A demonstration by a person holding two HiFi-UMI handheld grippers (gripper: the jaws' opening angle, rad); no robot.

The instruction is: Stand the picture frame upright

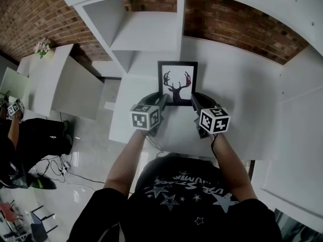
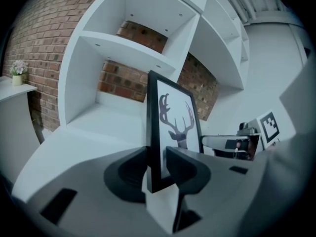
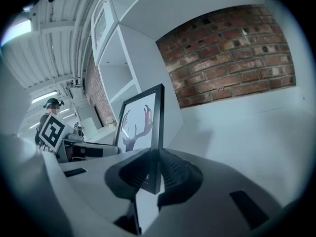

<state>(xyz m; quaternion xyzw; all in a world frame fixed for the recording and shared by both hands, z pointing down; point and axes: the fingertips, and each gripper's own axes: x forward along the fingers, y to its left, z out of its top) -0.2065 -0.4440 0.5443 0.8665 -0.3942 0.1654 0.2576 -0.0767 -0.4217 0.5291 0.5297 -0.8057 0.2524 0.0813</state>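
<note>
A black picture frame (image 1: 177, 83) with a deer-antler print stands close to upright on the white table (image 1: 242, 100), its picture facing me. My left gripper (image 1: 162, 105) clamps its lower left edge, and my right gripper (image 1: 193, 101) clamps its lower right edge. In the left gripper view the frame (image 2: 175, 122) rises edge-on between the jaws of the left gripper (image 2: 157, 167), both pads against it. The right gripper view shows the frame's thin edge (image 3: 157, 132) pinched in the right gripper (image 3: 157, 172). Whether the bottom edge rests on the table is hidden.
A white open shelf unit (image 1: 146, 34) stands just behind the frame against a brick wall (image 1: 237, 21). A small flower pot (image 1: 42, 47) sits on a white counter at the left. Another person (image 1: 12, 135) and floor cables (image 1: 60, 168) are at the far left.
</note>
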